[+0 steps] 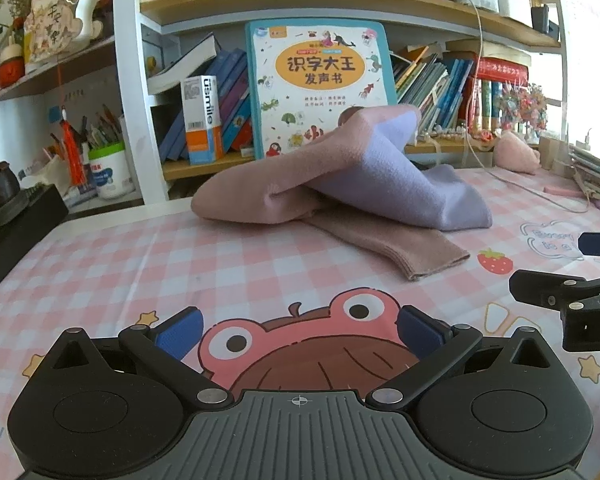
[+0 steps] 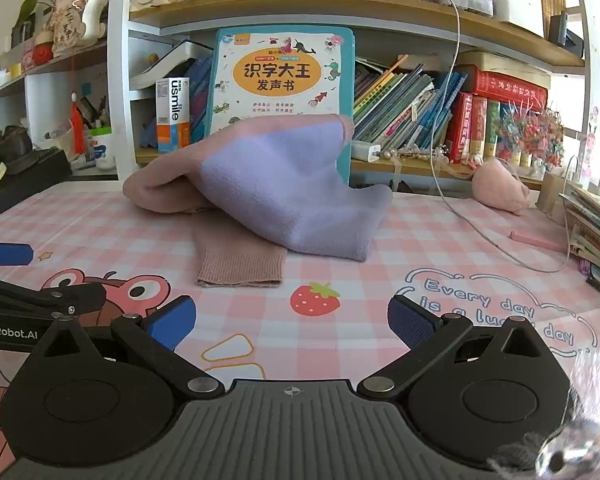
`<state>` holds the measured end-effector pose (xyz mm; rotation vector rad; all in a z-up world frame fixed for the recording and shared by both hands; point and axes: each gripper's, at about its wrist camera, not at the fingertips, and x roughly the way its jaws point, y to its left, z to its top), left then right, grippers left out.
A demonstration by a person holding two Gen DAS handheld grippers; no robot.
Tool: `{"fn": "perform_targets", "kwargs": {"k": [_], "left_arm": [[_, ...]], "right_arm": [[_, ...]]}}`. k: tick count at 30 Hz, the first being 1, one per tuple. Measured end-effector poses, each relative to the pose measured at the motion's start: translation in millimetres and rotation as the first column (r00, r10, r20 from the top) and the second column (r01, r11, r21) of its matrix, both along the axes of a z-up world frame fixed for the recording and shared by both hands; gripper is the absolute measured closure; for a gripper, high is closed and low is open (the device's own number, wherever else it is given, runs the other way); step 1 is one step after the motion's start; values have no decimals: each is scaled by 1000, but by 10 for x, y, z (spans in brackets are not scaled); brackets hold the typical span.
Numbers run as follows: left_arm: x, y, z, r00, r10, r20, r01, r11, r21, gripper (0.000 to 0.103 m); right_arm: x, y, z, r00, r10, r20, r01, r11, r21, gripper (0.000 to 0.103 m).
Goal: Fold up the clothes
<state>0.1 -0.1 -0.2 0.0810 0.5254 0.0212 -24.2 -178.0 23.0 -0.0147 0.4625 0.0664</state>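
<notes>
— Room first: how much is there on the worktop (image 2: 400,232)?

— Plenty up front. The pink checked mat runs bare from both grippers up to the garment, with only printed strawberries and a cartoon frog on it. The back edge is hemmed in by the bookshelf (image 2: 340,8), and a stack of books (image 2: 596,240) crowds the right side. A white cable (image 2: 500,248) trails across the mat on that side.

— And the garment?

— Pink and lilac knit garment (image 2: 268,184) sits mid-worktop, towards the back, just in front of the big teal picture book (image 2: 284,76). It's humped up, not flat, its peak rising against the book cover. The lilac panel (image 1: 400,184) slopes down to the right; the pink part bulges left.

— Long axis?

— Roughly left to right along the shelf. One ribbed pink cuff (image 2: 240,268) juts out towards the grippers, lying flat on the mat.

— Fingers?

— Left gripper (image 1: 300,332) spread wide, nothing between. Right gripper (image 2: 292,320) spread wide too, empty, well short of the cuff.
</notes>
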Motion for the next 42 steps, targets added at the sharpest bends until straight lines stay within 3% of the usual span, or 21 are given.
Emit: {"fn": "perform_targets", "kwargs": {"k": [42], "left_arm": [[18,-16,-8,1000,-7,-6,7,1000,14,0]], "right_arm": [[13,31,6,1000,3,-11,-3,1000,-3,0]]}}
